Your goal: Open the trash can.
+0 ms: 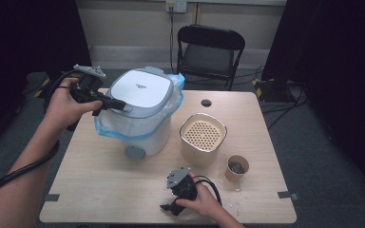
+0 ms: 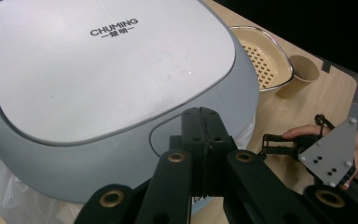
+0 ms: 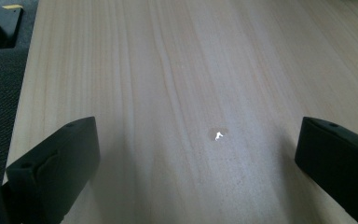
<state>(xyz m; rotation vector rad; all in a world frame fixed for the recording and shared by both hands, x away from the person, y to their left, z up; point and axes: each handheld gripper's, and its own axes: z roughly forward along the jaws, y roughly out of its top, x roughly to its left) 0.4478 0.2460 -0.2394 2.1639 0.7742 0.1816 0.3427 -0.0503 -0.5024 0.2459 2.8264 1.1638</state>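
The left gripper has its jaws pressed together, with nothing between them, and the tips rest at the front lip of the bin, on the small grey tab of its lid. The bin stands near the far left corner of the surface, lined with a plastic bag that hangs out under the lid. From this gripper the lid lies straight ahead and spreads away from the tips, so I think the next move depends on pushing forward and down on that tab, along the line of the jaws.

The right gripper sits low at the near edge, jaws wide apart and holding nothing, pointing across bare wood. It is well apart from the bin, so the left hand is clearly the nearer one. A strainer pot and a cup stand to the right of the bin, between it and the right edge.
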